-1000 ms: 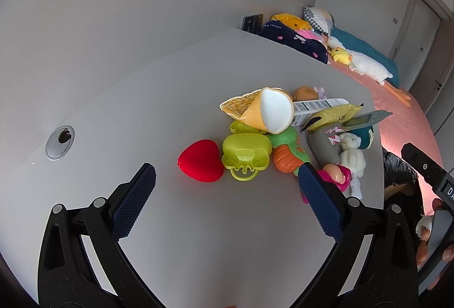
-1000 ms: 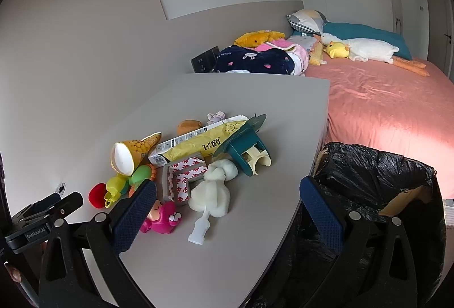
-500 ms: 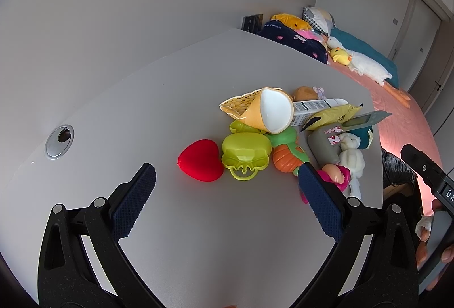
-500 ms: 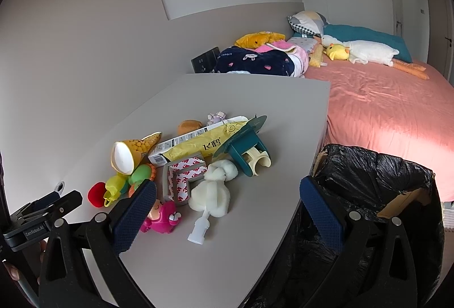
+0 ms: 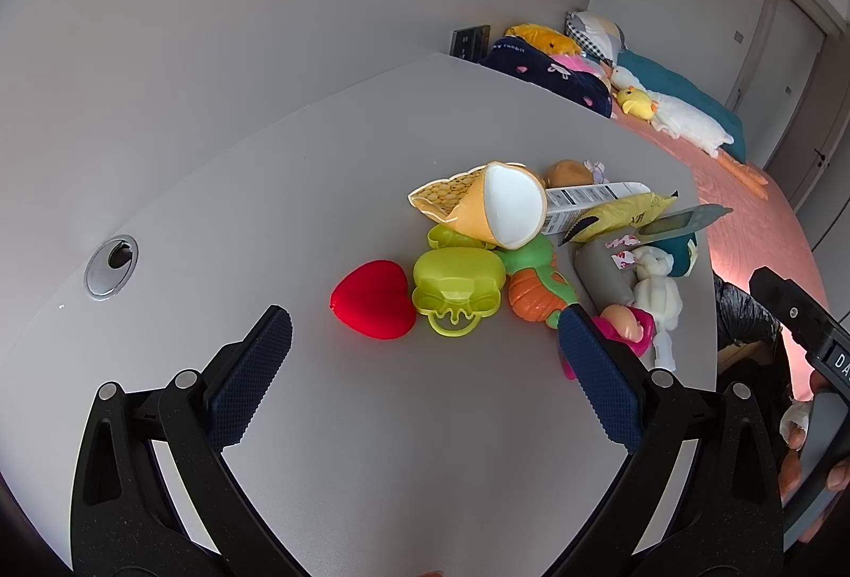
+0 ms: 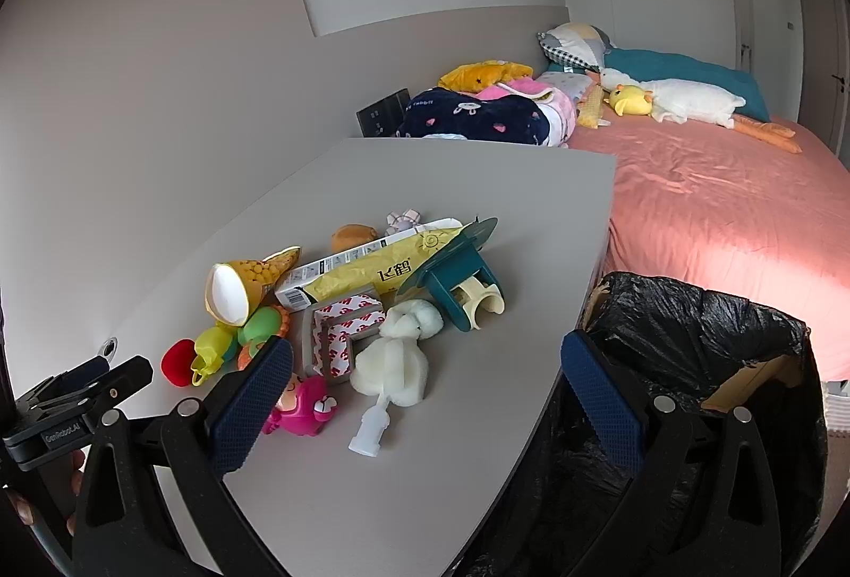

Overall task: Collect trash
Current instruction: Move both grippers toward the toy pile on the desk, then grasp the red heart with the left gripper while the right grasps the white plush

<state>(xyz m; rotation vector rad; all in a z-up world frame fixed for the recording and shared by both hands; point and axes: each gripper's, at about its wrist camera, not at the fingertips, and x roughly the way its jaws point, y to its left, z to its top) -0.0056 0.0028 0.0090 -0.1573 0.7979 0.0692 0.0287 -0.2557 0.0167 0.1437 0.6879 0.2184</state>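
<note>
A heap of toys and packaging lies on the grey table (image 5: 297, 184). It holds a yellow snack cone (image 5: 489, 202) (image 6: 241, 282), a yellow wrapper (image 6: 372, 274) (image 5: 621, 215), a barcoded box (image 5: 584, 200), red-and-white printed backing paper (image 6: 345, 332), a red heart (image 5: 374, 306), a lime toy (image 5: 457, 287) and a white plush (image 6: 398, 354). My left gripper (image 5: 419, 348) is open and empty, just short of the heart. My right gripper (image 6: 425, 385) is open and empty, over the table's near right edge. A black trash bag (image 6: 701, 354) stands open beside the table.
A teal plastic stand (image 6: 457, 279), a pink doll (image 6: 303, 407) and an orange-green toy (image 5: 536, 295) lie in the heap. A cable grommet (image 5: 111, 266) is set in the table at left. A pink bed (image 6: 717, 205) with plush toys lies beyond.
</note>
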